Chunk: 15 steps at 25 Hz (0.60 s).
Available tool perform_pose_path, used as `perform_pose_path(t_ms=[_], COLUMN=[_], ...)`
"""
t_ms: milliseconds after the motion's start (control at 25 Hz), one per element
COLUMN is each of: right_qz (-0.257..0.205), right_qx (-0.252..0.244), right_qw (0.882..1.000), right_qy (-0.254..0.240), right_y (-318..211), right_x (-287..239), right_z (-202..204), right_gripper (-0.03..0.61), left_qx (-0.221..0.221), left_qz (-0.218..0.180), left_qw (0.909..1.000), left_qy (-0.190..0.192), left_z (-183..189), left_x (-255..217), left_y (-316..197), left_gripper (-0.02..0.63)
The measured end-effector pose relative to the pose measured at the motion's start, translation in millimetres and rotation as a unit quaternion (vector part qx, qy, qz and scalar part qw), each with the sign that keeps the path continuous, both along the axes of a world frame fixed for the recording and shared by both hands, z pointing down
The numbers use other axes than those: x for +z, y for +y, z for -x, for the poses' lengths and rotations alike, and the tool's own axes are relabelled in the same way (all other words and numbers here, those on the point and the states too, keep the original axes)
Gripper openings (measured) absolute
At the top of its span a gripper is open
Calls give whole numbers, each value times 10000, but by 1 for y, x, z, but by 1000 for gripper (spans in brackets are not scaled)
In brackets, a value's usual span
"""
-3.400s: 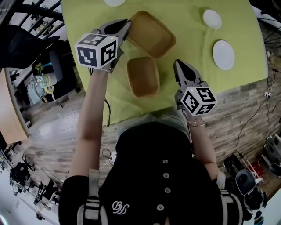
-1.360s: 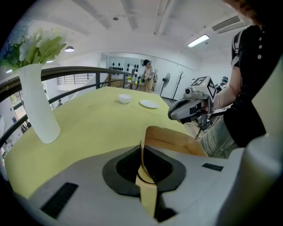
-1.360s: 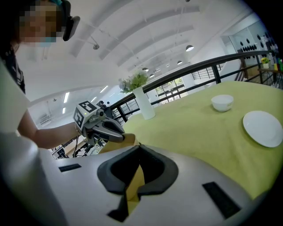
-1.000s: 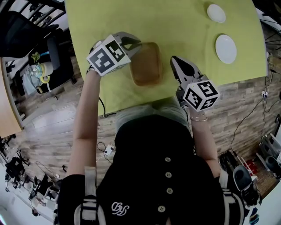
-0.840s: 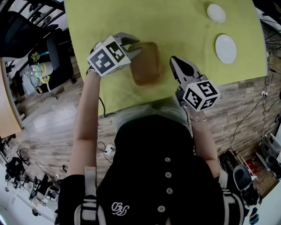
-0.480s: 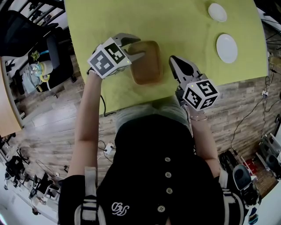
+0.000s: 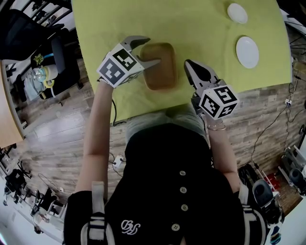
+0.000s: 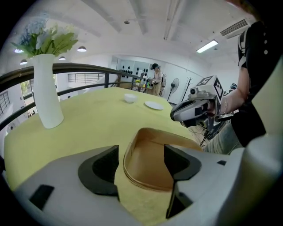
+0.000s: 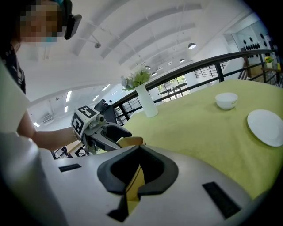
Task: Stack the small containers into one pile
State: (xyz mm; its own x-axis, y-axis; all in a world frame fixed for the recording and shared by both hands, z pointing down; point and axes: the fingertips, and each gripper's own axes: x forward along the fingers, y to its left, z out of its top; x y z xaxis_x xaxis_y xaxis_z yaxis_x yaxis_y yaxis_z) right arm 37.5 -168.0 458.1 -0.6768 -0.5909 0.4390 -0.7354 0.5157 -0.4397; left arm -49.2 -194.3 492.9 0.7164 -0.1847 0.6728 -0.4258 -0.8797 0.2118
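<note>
You are holding your left tongs (image 7: 149, 50) apart, their jaws just having been opening, with the rim of the nested containers (image 7: 161, 68) lying unpressed between them on the green surface (image 7: 205, 28), while your right tongs (image 7: 188, 64) are sitting together, empty, just beside the pile.

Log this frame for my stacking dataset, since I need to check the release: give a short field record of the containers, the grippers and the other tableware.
pile: tan containers, nested, on the green tablecloth
left gripper: jaws have just been opening; wide apart, the pile's near rim between them, pads not pressing
right gripper: jaws together, empty, just right of the pile
other tableware: white plate, white bowl, white vase with flowers
task state: containers sit in one pile
</note>
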Motion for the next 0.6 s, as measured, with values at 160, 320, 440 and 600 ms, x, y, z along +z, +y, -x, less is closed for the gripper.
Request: perform_pose_path(t_ms=[160,320,440,600], right_qz=[-82,-201,-356,-646], right_qx=[-179,-548,-618,-787], right_qw=[9998,9982,9971,9938], right_qy=[26,150,271,449], right_y=[1,0,-6,-10], right_x=[-5,-13,-24,-43], right_z=[3,8,8,13], right_gripper=[12,12,12,12], left_qx=[-265,-563,-826,-1486], left_qz=[-126,-270,-461,-738], left_qw=[9993,9961,9913,9776], left_qy=[238,622,919,1291], left_z=[0,0,2,12], left_x=[-12,-37,-59,-90], left_y=[-2,-3,-3,-7], left_gripper=[279,235,158,25])
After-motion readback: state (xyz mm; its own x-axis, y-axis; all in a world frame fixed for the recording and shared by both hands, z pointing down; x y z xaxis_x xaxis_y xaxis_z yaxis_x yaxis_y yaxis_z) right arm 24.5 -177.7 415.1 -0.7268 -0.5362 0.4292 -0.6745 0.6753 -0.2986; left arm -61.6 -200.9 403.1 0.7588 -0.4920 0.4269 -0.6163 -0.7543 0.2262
